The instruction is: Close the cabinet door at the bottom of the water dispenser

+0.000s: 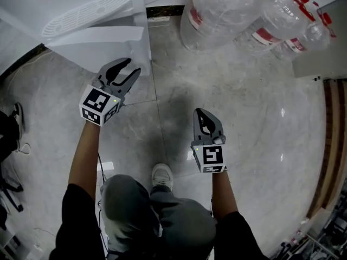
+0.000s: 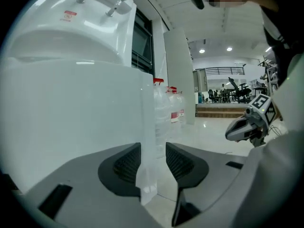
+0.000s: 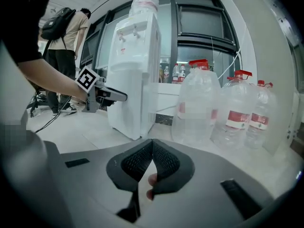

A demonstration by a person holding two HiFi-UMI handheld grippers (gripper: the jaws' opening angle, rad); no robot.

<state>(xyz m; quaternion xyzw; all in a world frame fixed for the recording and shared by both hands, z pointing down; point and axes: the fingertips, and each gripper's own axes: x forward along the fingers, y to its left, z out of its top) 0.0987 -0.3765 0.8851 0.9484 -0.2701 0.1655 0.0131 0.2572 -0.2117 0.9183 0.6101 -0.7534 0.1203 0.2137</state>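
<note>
The white water dispenser [image 1: 81, 12] stands at the top left, and its bottom cabinet door [image 1: 108, 45] is swung out toward me. My left gripper [image 1: 132, 66] is open at the door's free edge. In the left gripper view the door's edge [image 2: 147, 141] runs up between the spread pads of the left gripper [image 2: 153, 151], which do not press on it. My right gripper [image 1: 199, 112] hovers over the floor to the right, shut with nothing in it. In the right gripper view the right gripper [image 3: 152, 146] has its tips together, and the dispenser [image 3: 133, 80] and left gripper [image 3: 111, 95] show ahead.
Several large water bottles [image 1: 233, 10] with red caps stand right of the dispenser on the glossy grey floor. My shoe [image 1: 161, 175] is below the grippers. A wooden step [image 1: 328, 145] lines the right side. A person with a backpack [image 3: 66, 32] stands behind the dispenser.
</note>
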